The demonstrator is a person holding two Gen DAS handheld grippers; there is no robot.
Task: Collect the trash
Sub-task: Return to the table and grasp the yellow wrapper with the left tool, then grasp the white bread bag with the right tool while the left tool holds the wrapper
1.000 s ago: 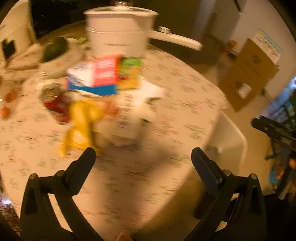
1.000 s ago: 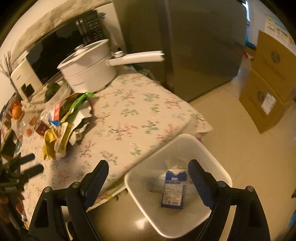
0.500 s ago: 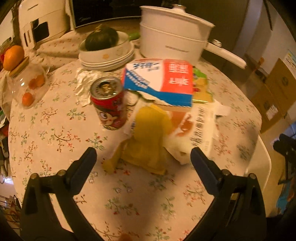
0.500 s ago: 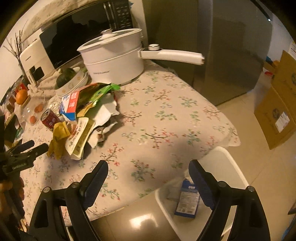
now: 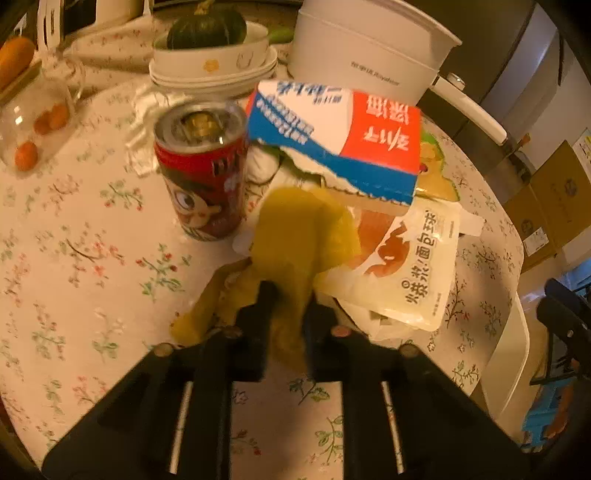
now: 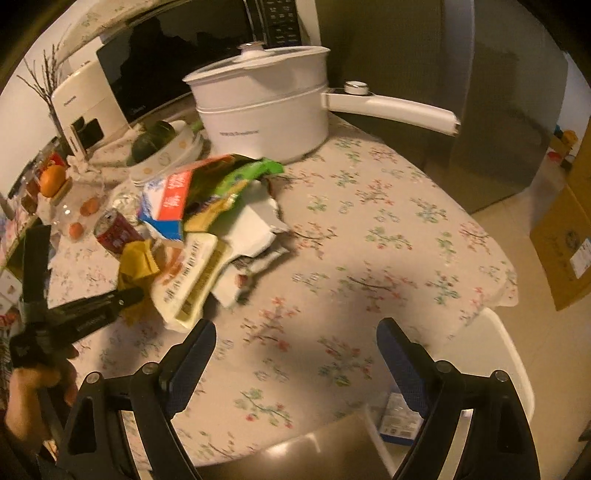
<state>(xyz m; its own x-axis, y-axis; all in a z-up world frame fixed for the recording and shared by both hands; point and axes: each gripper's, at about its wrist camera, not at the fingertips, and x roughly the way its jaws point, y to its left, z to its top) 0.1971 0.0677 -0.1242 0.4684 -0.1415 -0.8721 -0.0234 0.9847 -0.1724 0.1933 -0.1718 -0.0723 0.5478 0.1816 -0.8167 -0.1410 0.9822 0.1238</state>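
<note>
A trash pile lies on the flowered tablecloth (image 6: 369, 229): a crumpled yellow wrapper (image 5: 303, 236), a red drink can (image 5: 203, 177), a blue, red and white carton (image 5: 332, 136), a printed white pouch (image 5: 406, 266) and a green packet (image 6: 251, 173). My left gripper (image 5: 290, 302) is closing, and its jaws pinch the near end of the yellow wrapper (image 6: 136, 258). In the right wrist view the left gripper (image 6: 131, 293) reaches into the pile from the left. My right gripper (image 6: 295, 328) stands open over bare tablecloth, holding nothing.
A white bin (image 6: 517, 369) below the table's near right edge holds a blue carton (image 6: 400, 417). A white pot with a long handle (image 6: 266, 110), stacked bowls with a dark squash (image 5: 207, 29), a glass jar (image 5: 33, 122) and a microwave (image 6: 166, 62) stand behind. Cardboard boxes (image 6: 565, 236) sit on the floor.
My left gripper came down onto the pile and its jaws went from wide open to pinching the yellow wrapper. My right gripper swung from above the bin to over the table.
</note>
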